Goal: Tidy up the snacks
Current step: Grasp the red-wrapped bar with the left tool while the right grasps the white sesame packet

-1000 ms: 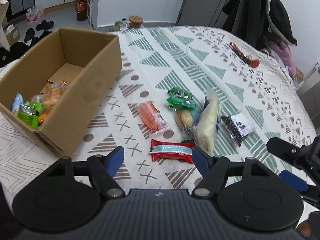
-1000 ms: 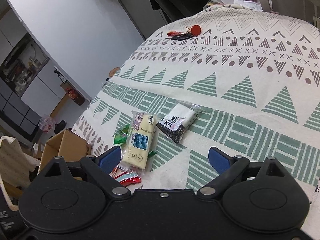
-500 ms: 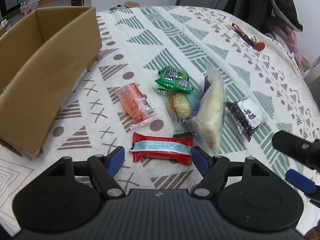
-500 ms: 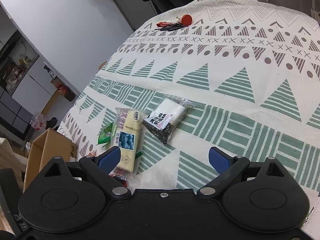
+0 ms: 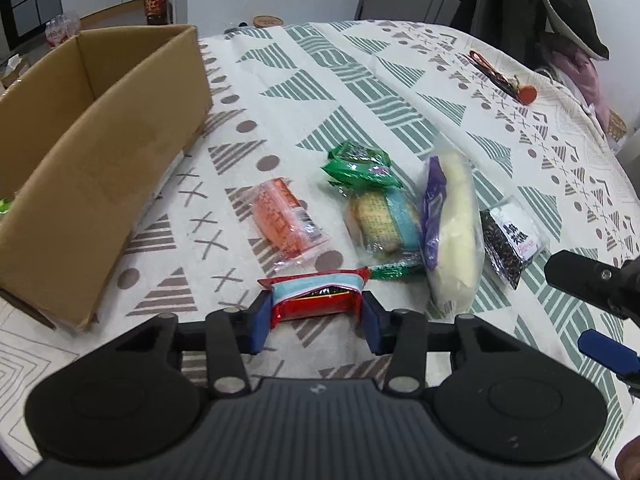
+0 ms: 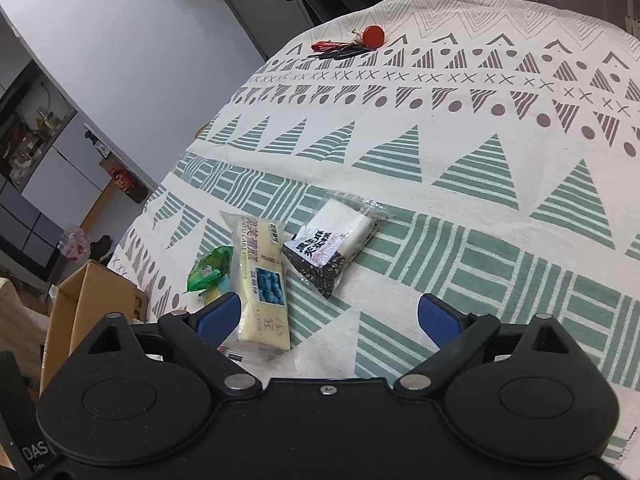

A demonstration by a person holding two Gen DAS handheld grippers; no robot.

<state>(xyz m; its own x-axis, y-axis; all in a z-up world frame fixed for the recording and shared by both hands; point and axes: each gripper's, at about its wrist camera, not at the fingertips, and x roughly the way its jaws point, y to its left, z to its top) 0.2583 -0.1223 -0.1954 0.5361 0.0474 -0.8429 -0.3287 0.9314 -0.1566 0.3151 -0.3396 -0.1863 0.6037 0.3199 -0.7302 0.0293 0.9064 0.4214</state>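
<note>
- Patterned tablecloth (image 5: 320,92) carries loose snacks beside a cardboard box (image 5: 100,168) at its left edge.
- Left gripper (image 5: 316,316) pinches the red snack bar (image 5: 316,300) near the front edge.
- Right gripper (image 6: 328,316) hangs spread wide, holding nothing.

Between my left gripper (image 5: 316,322) pads sits the wafer bar (image 5: 316,298). Ahead lies the orange snack packet (image 5: 285,222), with the cardboard box (image 5: 100,152) off to the left. Right of it: cracker pack (image 5: 382,222), cake pack (image 5: 456,228), then seed packet (image 5: 510,240), nearest my right gripper (image 6: 334,316).
</note>
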